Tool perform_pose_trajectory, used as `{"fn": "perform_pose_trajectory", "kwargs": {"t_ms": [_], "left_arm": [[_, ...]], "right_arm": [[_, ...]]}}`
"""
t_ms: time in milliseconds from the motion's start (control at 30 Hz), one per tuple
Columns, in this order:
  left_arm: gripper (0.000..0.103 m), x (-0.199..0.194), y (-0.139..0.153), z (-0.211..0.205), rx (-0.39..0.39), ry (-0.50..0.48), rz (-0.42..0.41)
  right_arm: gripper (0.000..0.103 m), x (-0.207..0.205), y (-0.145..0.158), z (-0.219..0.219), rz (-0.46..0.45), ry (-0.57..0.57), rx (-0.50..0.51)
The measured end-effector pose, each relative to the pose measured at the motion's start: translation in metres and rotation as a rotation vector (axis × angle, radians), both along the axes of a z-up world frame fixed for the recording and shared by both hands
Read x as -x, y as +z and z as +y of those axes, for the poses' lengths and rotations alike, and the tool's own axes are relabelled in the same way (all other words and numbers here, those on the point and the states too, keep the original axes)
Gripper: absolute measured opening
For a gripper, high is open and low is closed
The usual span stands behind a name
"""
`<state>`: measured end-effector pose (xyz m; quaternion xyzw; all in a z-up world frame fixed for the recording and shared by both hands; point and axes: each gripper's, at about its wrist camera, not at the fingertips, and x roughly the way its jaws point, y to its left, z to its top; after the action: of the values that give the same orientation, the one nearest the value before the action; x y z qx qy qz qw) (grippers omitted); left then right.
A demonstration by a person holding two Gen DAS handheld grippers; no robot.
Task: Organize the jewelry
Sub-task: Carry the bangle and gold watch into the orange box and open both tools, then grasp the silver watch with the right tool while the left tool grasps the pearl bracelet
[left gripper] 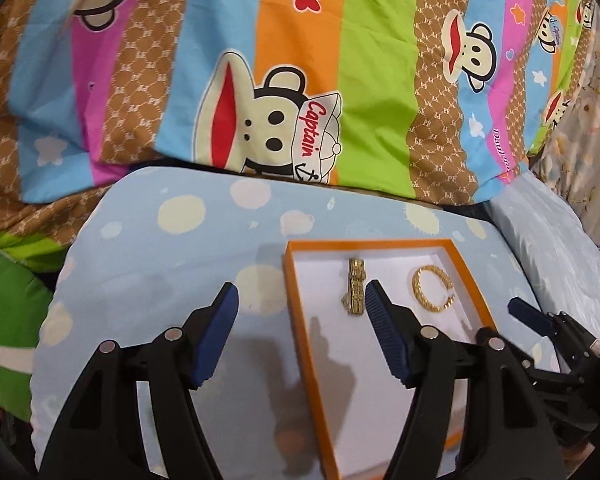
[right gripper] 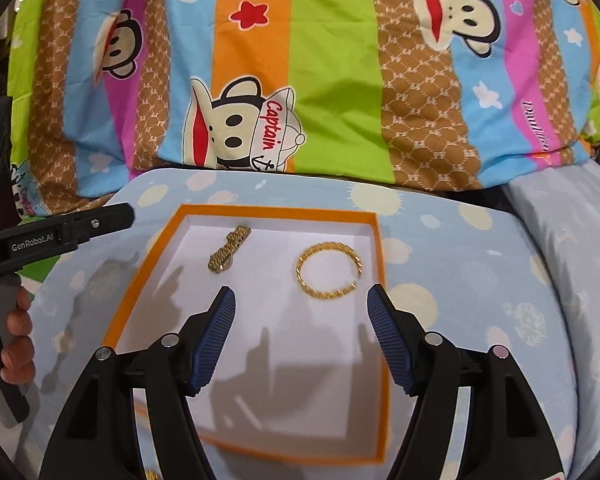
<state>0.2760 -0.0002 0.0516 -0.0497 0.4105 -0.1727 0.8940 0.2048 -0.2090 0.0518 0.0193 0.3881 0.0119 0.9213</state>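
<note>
An orange-rimmed box [right gripper: 370,280] with a white floor lies on a light blue dotted cushion; it also shows in the left wrist view [left gripper: 296,280]. In it lie a gold link bracelet [right gripper: 229,249] [left gripper: 355,290] and a gold open bangle [right gripper: 327,270] [left gripper: 432,289]. My left gripper [left gripper: 300,304] is open and empty over the box's left edge. My right gripper [right gripper: 300,304] is open and empty, just short of the bangle. The left gripper also shows in the right wrist view [right gripper: 80,228], and the right gripper in the left wrist view [left gripper: 540,320].
A striped cartoon-monkey blanket [right gripper: 300,80] rises behind the cushion [right gripper: 460,260]. A pale blue pillow [right gripper: 580,240] lies to the right. A small gold item [right gripper: 152,475] peeks in at the bottom edge of the right wrist view.
</note>
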Motion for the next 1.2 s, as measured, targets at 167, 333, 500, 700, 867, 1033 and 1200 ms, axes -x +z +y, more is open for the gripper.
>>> {"fn": "perform_pose_trajectory", "kwargs": {"t_ms": [167, 333, 500, 700, 867, 1033, 1200], "left_arm": [[0.064, 0.048, 0.005, 0.021, 0.003, 0.002, -0.017], [0.064, 0.094, -0.010, 0.033, -0.013, -0.006, 0.005], [0.064, 0.131, -0.036, 0.032, -0.015, -0.042, 0.061], [0.071, 0.152, -0.059, 0.028, -0.036, -0.054, 0.088], [0.072, 0.163, -0.066, 0.021, -0.097, -0.064, 0.060], [0.072, 0.174, -0.066, 0.016, -0.130, -0.088, 0.042], [0.072, 0.174, -0.067, 0.019, -0.127, -0.072, 0.038]], "right_arm": [[0.066, 0.063, 0.003, -0.018, -0.023, -0.020, -0.001], [0.066, 0.110, -0.016, -0.026, 0.020, 0.007, -0.007], [0.066, 0.119, -0.040, -0.019, 0.052, 0.085, -0.010], [0.066, 0.101, -0.059, -0.003, 0.107, 0.161, -0.038], [0.052, 0.106, -0.063, 0.004, 0.141, 0.148, 0.001], [0.021, 0.134, -0.061, -0.004, 0.138, 0.103, -0.034], [0.015, 0.150, -0.060, -0.012, 0.135, 0.068, -0.087]]}}
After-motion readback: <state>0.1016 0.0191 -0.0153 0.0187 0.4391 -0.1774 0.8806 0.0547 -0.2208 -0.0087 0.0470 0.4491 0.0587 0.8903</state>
